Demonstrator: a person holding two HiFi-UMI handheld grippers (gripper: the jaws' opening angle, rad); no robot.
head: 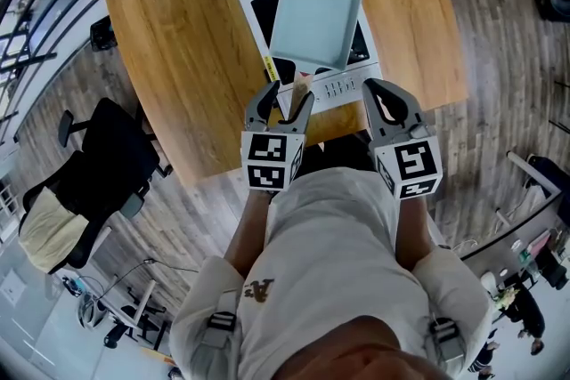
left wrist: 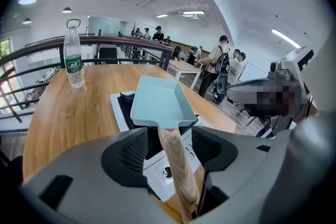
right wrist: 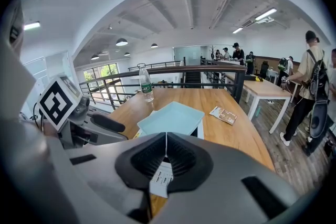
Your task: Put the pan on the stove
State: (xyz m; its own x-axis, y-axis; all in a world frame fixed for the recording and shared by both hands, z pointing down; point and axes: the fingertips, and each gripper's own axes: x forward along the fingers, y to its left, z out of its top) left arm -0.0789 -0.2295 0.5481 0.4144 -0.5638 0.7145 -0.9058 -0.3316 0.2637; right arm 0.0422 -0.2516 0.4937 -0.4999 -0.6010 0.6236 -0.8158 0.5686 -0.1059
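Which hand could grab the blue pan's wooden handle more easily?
Left. The left gripper has its open jaws on both sides of the wooden handle of the pan. The right gripper is shut, empty, and off to the handle's right.

Pan (head: 316,18): square, pale blue-green, with a shallow raised rim and a light wooden handle (head: 302,86). It is set flat on the stove, and most of the black top is covered by it. The handle is pointed over the control strip.

Stove (head: 263,18): flat and white-framed, with black glass and a button row along the near side. It is laid on the wooden table (head: 178,67).
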